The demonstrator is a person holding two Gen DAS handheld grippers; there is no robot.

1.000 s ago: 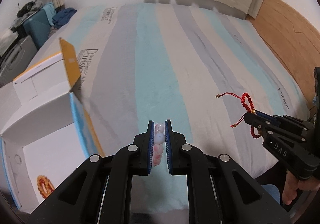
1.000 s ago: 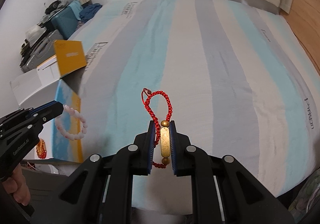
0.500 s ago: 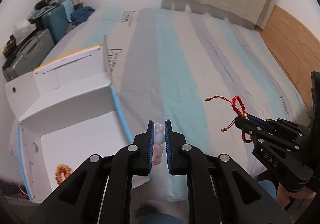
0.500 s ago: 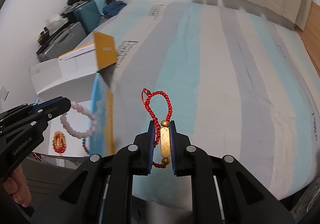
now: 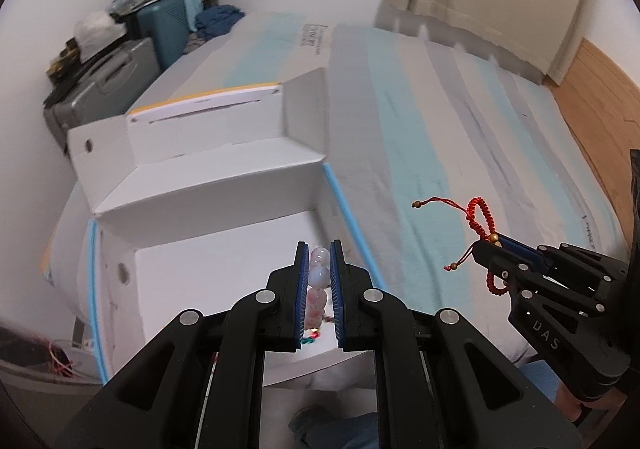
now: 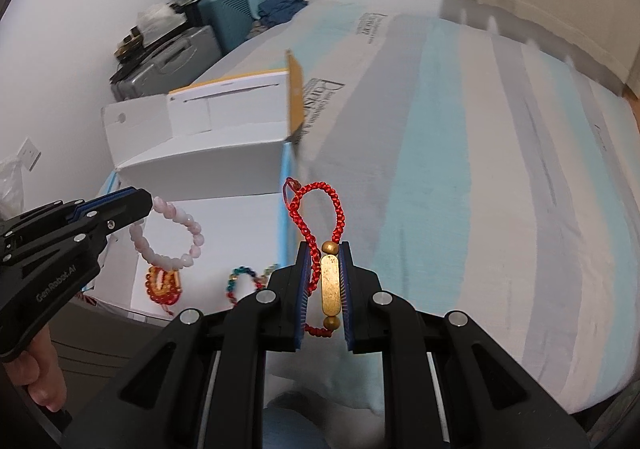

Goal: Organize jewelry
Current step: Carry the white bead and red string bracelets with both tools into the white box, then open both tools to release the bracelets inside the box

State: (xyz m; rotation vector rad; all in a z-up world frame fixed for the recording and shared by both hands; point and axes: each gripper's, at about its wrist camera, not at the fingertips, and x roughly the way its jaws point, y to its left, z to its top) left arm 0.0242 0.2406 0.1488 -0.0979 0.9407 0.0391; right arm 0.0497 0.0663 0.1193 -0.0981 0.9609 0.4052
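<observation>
**Pink beads over the box, red cord short of it**

Pink bead bracelet [image 6: 168, 235] hangs clamped in your left gripper [image 5: 319, 291] above the white box [image 5: 224, 273]. Your right gripper [image 6: 325, 289] is clamped on the red cord bracelet [image 6: 318, 217], over the bed [image 6: 460, 189] (beside the box). Release early and the cord could land on the bedding.
</observation>
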